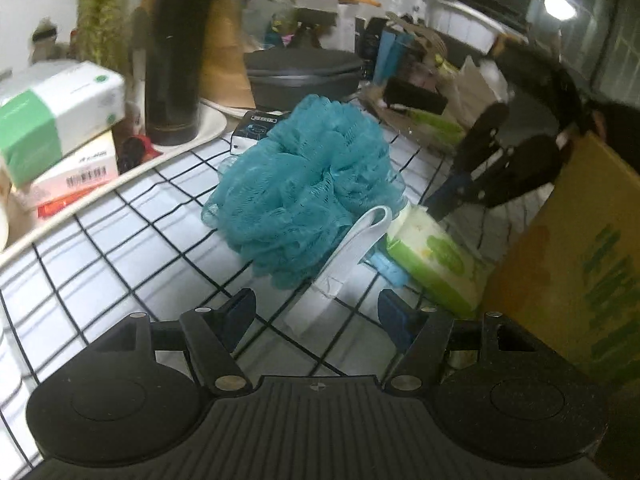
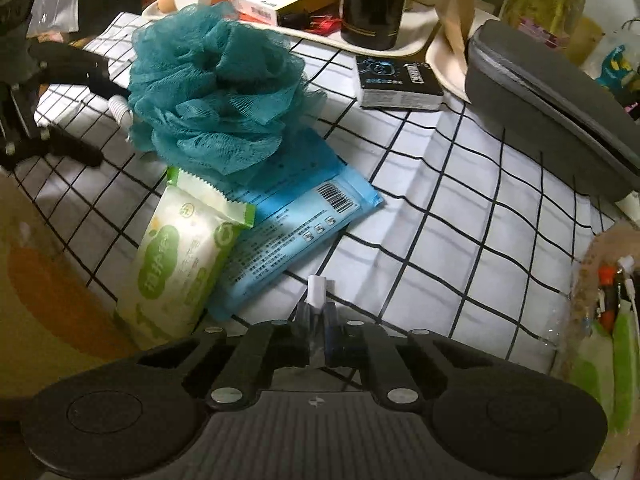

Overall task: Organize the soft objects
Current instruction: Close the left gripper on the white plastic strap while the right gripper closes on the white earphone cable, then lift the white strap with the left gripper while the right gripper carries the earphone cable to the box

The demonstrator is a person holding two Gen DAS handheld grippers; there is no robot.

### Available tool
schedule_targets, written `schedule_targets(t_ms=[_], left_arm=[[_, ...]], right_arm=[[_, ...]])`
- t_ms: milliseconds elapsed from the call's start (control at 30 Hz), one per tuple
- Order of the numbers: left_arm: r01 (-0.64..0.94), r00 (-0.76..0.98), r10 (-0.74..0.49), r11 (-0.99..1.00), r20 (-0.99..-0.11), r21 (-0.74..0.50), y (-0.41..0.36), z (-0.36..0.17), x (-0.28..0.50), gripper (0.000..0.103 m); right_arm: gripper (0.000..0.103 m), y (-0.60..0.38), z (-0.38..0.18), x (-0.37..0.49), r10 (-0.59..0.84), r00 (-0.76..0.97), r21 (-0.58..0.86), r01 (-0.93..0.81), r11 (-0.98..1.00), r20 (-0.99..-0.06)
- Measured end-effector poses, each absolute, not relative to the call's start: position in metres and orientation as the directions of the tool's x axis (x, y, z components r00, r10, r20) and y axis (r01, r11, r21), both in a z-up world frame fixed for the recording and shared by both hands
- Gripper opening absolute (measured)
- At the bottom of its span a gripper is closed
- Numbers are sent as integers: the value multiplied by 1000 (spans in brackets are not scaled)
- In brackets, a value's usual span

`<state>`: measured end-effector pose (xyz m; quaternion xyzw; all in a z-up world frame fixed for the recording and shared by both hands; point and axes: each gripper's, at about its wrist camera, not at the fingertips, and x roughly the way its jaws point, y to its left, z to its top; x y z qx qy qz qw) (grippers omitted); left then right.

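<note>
Left wrist: loofah [image 1: 308, 188] ahead of left hand-held gripper [image 1: 316, 312].

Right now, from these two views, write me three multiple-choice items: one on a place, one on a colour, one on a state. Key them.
1. What does the teal loofah partly rest on?
A. the blue packet
B. a wooden chair
C. the bottom of a bucket

2. What colour is the wipes pack that lies against the blue packet?
A. red
B. green and white
C. black

3. How do the left fingers stand?
A. shut on the loofah
B. shut on the wipes pack
C. open, gripping nothing

Key:
1 A: in the right wrist view the loofah covers the packet's far end.
2 B: the wrapper is white with green print and edges.
3 C: the left wrist view shows a wide gap between them, short of the loofah.
</note>
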<state>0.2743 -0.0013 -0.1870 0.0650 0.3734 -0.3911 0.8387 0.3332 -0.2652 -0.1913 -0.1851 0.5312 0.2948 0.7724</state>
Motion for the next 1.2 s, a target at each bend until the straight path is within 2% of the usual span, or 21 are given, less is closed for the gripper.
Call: schedule_targets(t_ms=[100,133,167,233,333,600,767,800,967,1200], left_arm=[[702,430,-603,691,-672,-170,-7,-192,278,66],[699,440,-596,697,-672,-161,-9,-193,279,61],[700,443,-591,698,-674,-152,-11,-194,280,56],[707,436,-574,695,-694,-130,-17,-199,281,27],[714,436,-559,692,-705,-107,-18,-200,279,14],[708,443,-536,701,-719,-86,-9,-191,276,14],[672,483,-521,736,-704,-85,3,-176,271,14],[662,487,-523,743,-699,-94,6,-172,270,14],[619,533,-494,781,-687,-82,14,-154,262,14],[582,576,-463,811,-674,-59,20,-133,250,14]], right_arm=[[9,-266,-192,335,262,259,37,-642,766,-929],[9,-267,-192,335,264,259,40,-639,768,-929],[9,-267,-193,336,263,257,43,-635,771,-930],[9,-265,-194,336,263,255,43,-635,771,-931],[9,-265,-193,336,263,259,42,-633,773,-929],[8,-271,-179,336,238,339,-14,-598,802,-910],[6,-274,-158,336,229,444,-54,-538,841,-866],[2,-275,-154,337,225,459,-62,-529,846,-859],[2,-281,-136,337,237,524,-57,-483,874,-818],[3,-283,-138,337,248,481,-16,-482,876,-841]])
